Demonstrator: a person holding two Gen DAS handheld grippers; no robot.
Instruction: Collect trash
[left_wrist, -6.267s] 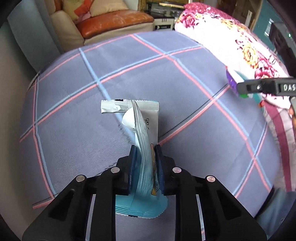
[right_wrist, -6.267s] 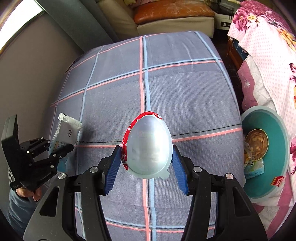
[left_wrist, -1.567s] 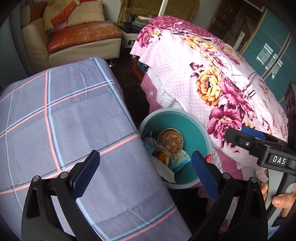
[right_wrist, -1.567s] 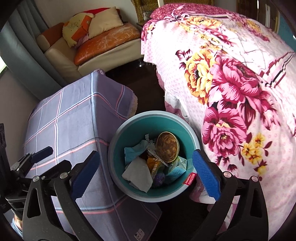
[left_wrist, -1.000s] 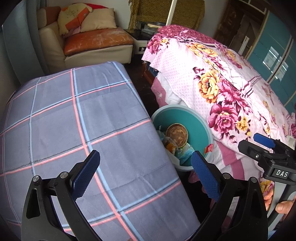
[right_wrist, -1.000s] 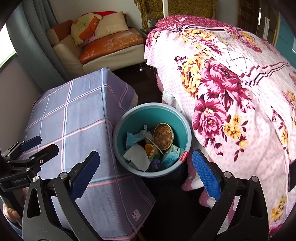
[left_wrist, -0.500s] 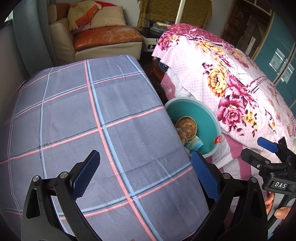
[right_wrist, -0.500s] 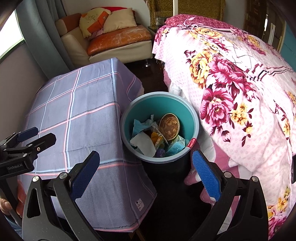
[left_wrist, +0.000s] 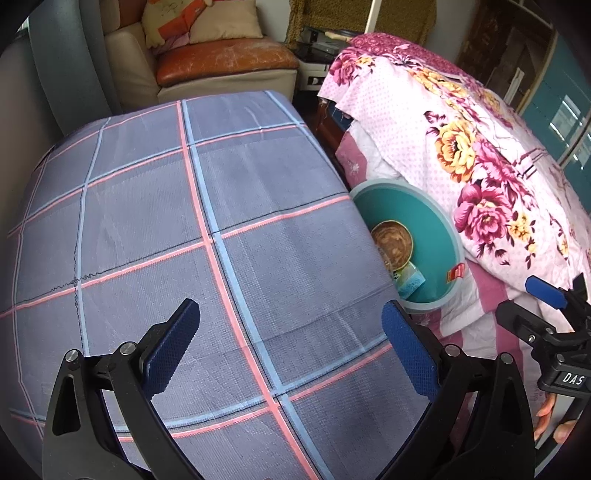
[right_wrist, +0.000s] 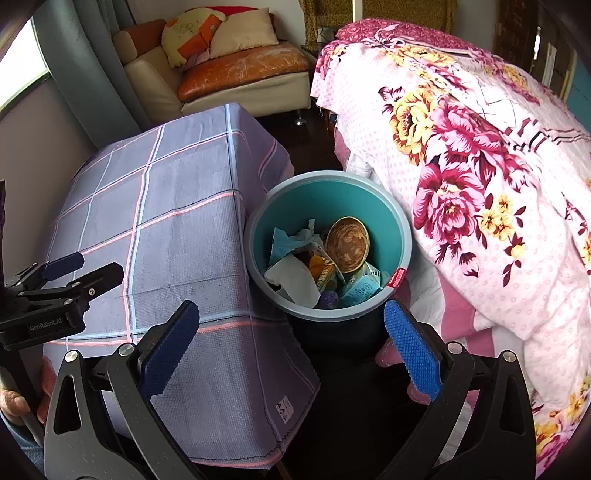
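Note:
The teal bin (right_wrist: 314, 199) stands on the floor between the table and the bed. It holds a brown bowl (right_wrist: 347, 243), white paper (right_wrist: 295, 277), a blue carton (right_wrist: 360, 286) and an orange wrapper (right_wrist: 321, 269). My right gripper (right_wrist: 291, 325) is open and empty, above and just in front of the bin. My left gripper (left_wrist: 288, 325) is open and empty over the plaid tablecloth (left_wrist: 147, 221), with the bin (left_wrist: 428, 218) to its right. Each gripper shows in the other's view: the left gripper (right_wrist: 98, 264) and the right gripper (left_wrist: 532, 306).
A bed with a pink floral quilt (right_wrist: 480, 166) crowds the bin's right side. The cloth-covered table (right_wrist: 177, 206) touches the bin on the left. A sofa with an orange cushion (right_wrist: 240, 74) stands at the back. Dark floor (right_wrist: 351, 406) lies below the bin.
Earlier my left gripper held a blue wrapper and my right a white cup; both are now open and empty. Over the last second both pulled back, the left swinging over the table.

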